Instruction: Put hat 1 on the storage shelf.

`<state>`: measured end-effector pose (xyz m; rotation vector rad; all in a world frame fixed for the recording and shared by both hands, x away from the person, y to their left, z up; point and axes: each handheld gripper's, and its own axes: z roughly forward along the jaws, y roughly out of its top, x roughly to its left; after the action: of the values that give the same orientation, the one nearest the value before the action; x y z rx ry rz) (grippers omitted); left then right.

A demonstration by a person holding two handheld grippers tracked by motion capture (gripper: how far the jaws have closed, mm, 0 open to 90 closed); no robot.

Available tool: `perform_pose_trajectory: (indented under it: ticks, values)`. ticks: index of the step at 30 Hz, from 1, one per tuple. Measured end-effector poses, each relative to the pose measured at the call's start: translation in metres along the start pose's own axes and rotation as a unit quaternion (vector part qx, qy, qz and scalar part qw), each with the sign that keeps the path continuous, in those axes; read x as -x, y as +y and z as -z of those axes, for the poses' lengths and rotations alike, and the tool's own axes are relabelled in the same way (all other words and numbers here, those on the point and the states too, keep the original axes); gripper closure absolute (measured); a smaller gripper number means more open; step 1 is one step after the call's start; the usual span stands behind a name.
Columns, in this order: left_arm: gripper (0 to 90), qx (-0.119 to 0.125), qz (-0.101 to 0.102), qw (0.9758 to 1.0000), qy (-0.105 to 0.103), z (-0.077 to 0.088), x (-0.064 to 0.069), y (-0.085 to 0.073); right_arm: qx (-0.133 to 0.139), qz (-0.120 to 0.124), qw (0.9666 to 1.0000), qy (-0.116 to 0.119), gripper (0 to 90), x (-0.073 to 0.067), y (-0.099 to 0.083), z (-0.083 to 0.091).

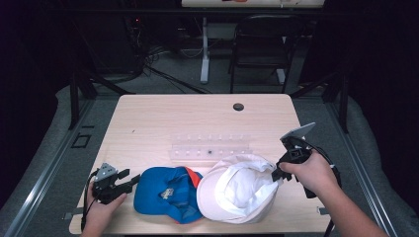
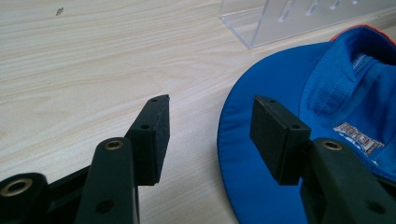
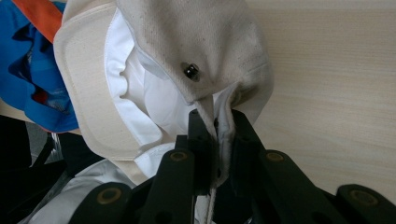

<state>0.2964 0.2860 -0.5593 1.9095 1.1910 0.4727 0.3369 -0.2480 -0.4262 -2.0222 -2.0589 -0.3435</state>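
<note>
Progress looks early to me; I have my right gripper (image 3: 217,122) pinched tight on the back edge of the white cap (image 1: 240,187), lifting that side off the table (image 1: 148,123); the blue cap (image 1: 165,195) lies beside it, partly under it, untouched; my left gripper (image 2: 208,135) rests with jaws wide at its brim; the clear rack (image 1: 210,146) holds 0 caps, so I judge both remain to be placed.

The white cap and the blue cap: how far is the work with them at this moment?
Done: the right gripper is shut on the back edge of the white cap, one side raised off the table. In hand: that cap, which overlaps the blue cap. Left: the blue cap lies flat, untouched; the left gripper is open, one pad over its brim. The clear rack behind holds no cap.
</note>
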Motion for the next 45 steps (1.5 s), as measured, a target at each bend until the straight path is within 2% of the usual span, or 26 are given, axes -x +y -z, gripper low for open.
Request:
perform_pose_trajectory:
  ticks: [6, 8, 11, 16, 18, 20, 24, 25, 28, 31, 32, 33, 38, 43, 45]
  values:
    - [47.9, 0.000, 0.000, 1.0000, 0.000, 0.000, 0.000, 0.000, 0.006, -0.003, 1.0000, 0.007, 81.7, -0.006, 0.001, 0.013]
    - [47.9, 0.001, -0.001, 1.0000, 0.000, 0.000, 0.000, 0.000, -0.001, 0.002, 1.0000, 0.007, 81.6, -0.006, 0.002, 0.018]
    - [47.9, 0.001, -0.001, 1.0000, 0.000, 0.000, 0.000, 0.000, 0.002, -0.004, 0.9999, 0.016, 81.7, -0.007, 0.001, 0.021]
    - [47.9, 0.000, 0.000, 1.0000, -0.001, 0.000, 0.000, 0.000, -0.010, -0.010, 0.9984, 0.055, 81.7, -0.005, 0.002, 0.029]
    - [47.9, -0.001, -0.001, 1.0000, 0.000, 0.000, 0.000, 0.000, -0.004, -0.019, 0.9971, 0.074, 81.7, -0.005, 0.001, 0.030]
    - [47.9, -0.001, -0.001, 1.0000, 0.000, 0.000, 0.000, 0.000, -0.006, -0.017, 0.9961, 0.087, 81.7, -0.005, 0.000, 0.032]
    - [47.9, 0.000, -0.001, 1.0000, -0.001, 0.000, 0.000, 0.000, -0.015, -0.019, 0.9916, 0.127, 81.6, -0.005, 0.000, 0.037]
    - [47.9, 0.000, -0.002, 1.0000, -0.001, 0.000, 0.000, 0.000, -0.011, -0.028, 0.9896, 0.141, 81.7, -0.005, -0.001, 0.037]
    - [47.9, 0.000, -0.002, 1.0000, -0.001, 0.000, 0.000, 0.000, -0.012, -0.029, 0.9837, 0.177, 81.7, -0.005, -0.002, 0.041]
    - [47.9, 0.000, 0.000, 1.0000, -0.001, 0.000, 0.000, 0.000, -0.012, -0.028, 0.9763, 0.214, 81.6, -0.005, -0.003, 0.044]
    - [47.9, 0.000, 0.000, 1.0000, -0.001, 0.000, 0.000, 0.000, -0.012, -0.028, 0.9763, 0.214, 81.6, -0.005, -0.003, 0.044]
    - [47.9, 0.000, 0.000, 1.0000, 0.000, 0.000, 0.000, 0.000, -0.010, -0.030, 0.9735, 0.227, 81.6, -0.006, -0.004, 0.045]
    - [47.8, -0.001, -0.003, 1.0000, 0.000, 0.000, 0.000, 0.000, -0.007, -0.031, 0.9671, 0.253, 81.6, -0.008, -0.005, 0.049]
    - [47.8, -0.001, -0.001, 1.0000, 0.000, 0.000, 0.000, 0.000, -0.002, -0.023, 0.9654, 0.260, 81.6, -0.009, -0.005, 0.059]
    - [47.8, -0.001, -0.003, 1.0000, -0.001, 0.000, 0.000, 0.000, 0.011, -0.028, 0.9640, 0.264, 81.6, -0.010, -0.005, 0.065]
